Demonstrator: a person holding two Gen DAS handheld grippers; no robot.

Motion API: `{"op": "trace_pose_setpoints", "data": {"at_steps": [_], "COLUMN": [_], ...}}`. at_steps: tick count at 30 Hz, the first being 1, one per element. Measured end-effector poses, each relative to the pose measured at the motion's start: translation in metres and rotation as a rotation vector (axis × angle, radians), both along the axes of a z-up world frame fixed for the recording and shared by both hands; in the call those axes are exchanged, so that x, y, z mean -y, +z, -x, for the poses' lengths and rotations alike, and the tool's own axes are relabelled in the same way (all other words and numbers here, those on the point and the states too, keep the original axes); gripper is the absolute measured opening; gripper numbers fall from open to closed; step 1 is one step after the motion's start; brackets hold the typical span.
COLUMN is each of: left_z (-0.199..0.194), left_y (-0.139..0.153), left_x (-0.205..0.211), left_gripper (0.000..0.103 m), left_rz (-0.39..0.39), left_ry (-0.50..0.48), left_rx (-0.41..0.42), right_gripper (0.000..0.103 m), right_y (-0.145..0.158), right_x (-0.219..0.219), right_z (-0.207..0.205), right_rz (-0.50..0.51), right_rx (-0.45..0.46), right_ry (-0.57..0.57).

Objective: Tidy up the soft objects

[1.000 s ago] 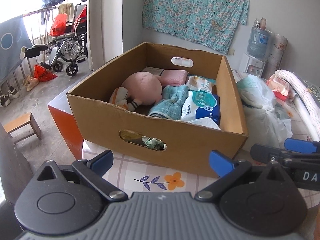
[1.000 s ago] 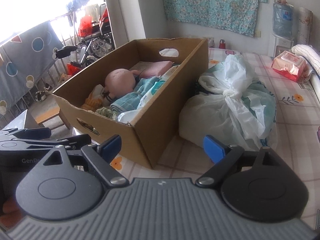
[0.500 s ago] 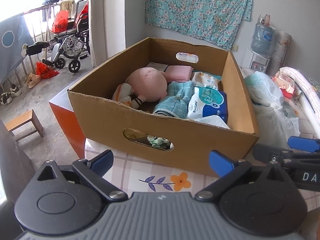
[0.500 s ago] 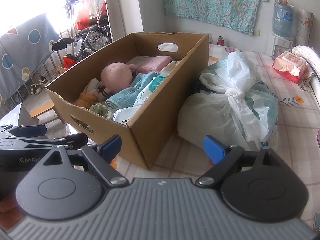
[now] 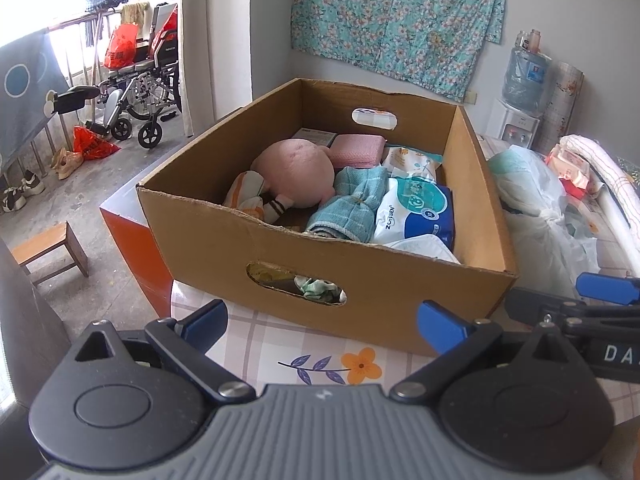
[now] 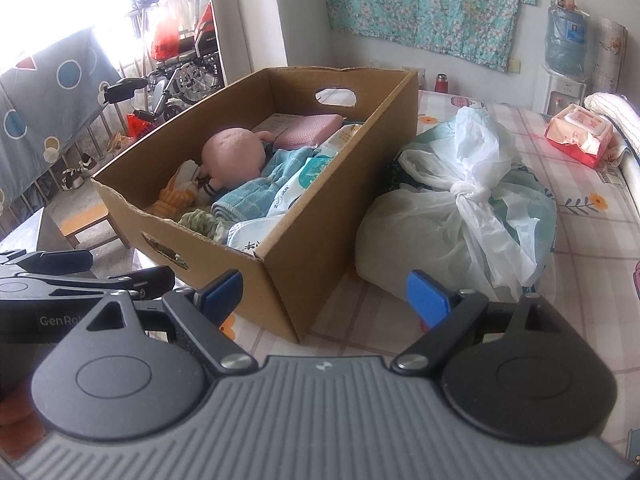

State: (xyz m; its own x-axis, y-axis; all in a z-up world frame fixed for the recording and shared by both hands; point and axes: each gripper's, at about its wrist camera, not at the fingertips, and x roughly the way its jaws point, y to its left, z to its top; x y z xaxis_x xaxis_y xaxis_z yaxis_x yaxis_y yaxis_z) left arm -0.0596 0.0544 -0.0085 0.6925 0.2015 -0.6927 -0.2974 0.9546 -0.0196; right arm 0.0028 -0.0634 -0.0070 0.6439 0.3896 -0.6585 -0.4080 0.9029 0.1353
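soft stuff looks mostly packed. both the left gripper and right gripper hang wide open, empty, near the cardboard box holding a plush doll, towel, wipes pack. tied plastic bag beside it is probably left.

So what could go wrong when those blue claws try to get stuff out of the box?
The cardboard box sits near the table's corner, so a hard tug could slide it toward the floor. The pink plush toy lies against the teal towel, so grabbing one might drag the other. The knotted plastic bag presses against the box, and the open right gripper could snag it.
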Motion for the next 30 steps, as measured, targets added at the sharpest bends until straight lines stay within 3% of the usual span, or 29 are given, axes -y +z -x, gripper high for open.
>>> {"op": "trace_pose_setpoints", "data": {"at_steps": [30], "left_z": [-0.0004], "left_y": [0.0075], "left_x": [0.0017], "left_gripper": [0.1], "left_rz": [-0.017], "left_ry": [-0.005], "left_rx": [-0.001], "right_gripper": [0.089], "right_y": [0.0008], "right_x": [0.0033], "right_z": [0.0017], "right_rz": [-0.02], "right_rx": [-0.013], "right_ry": [-0.022]}}
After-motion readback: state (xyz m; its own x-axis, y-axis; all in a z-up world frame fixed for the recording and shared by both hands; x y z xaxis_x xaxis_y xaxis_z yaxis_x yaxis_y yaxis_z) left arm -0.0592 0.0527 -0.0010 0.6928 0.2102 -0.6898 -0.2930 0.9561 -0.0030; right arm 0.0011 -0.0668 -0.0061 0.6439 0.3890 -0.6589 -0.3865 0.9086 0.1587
